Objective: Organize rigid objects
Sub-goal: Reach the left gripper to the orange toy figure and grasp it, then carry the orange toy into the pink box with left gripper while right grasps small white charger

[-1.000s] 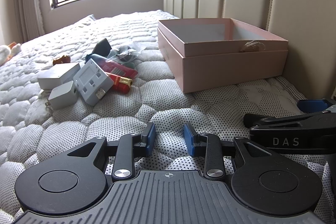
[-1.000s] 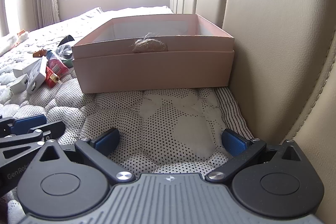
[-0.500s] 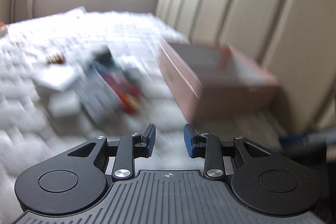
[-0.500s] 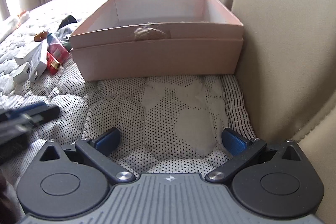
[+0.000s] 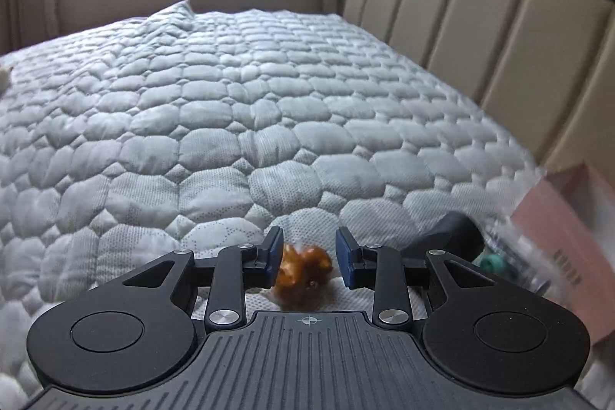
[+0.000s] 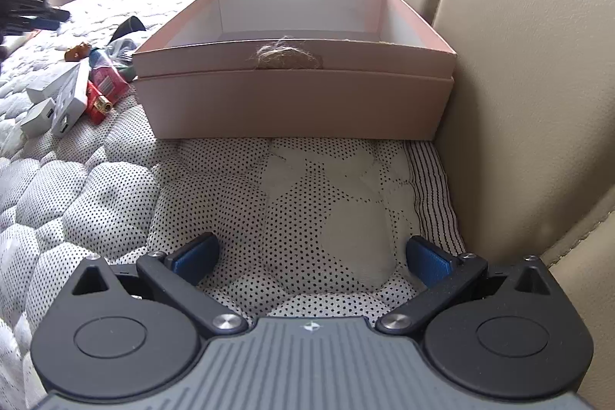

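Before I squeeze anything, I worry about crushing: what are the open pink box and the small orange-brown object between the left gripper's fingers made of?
Open pink box: apparently matte paperboard, with thin straight walls. Small orange-brown object: glossy, possibly plastic or resin; too blurred to confirm.

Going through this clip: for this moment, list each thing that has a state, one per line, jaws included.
Left gripper: jaws partly open, either side of the small orange-brown object, not closed on it.
Small orange-brown object: lying on the bed, blurred, ungrasped.
Right gripper: jaws wide open, empty, low over the bed.
Pink box: open-topped, upright against the headboard; visible interior empty.
White adapters: lying loose on the bed, outside the box.
Red packet: lying beside the box.
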A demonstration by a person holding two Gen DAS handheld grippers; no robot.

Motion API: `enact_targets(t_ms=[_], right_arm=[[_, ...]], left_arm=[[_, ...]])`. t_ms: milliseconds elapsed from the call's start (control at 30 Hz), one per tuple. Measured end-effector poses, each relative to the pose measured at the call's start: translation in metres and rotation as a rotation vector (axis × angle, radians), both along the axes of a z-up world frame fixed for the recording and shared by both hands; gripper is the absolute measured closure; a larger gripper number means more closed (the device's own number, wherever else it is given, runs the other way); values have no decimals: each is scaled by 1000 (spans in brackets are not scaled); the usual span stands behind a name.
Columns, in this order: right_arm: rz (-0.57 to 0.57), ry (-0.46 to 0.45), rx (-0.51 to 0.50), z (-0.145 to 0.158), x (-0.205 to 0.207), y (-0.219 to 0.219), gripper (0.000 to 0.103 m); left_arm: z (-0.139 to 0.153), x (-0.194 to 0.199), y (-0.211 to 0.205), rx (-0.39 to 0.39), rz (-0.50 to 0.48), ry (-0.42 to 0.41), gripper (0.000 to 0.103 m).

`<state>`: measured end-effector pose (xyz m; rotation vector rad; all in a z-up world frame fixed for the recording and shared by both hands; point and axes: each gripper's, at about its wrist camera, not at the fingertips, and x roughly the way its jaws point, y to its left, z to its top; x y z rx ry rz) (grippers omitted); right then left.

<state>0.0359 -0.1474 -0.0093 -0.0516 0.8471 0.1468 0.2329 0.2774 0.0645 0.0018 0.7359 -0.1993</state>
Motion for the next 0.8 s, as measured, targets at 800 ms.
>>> enact_targets(t_ms=[800], right_arm=[[380,-273,-20,75,0,147,0]], left_arm=[[1,-120,44,-154,155,-90,71]])
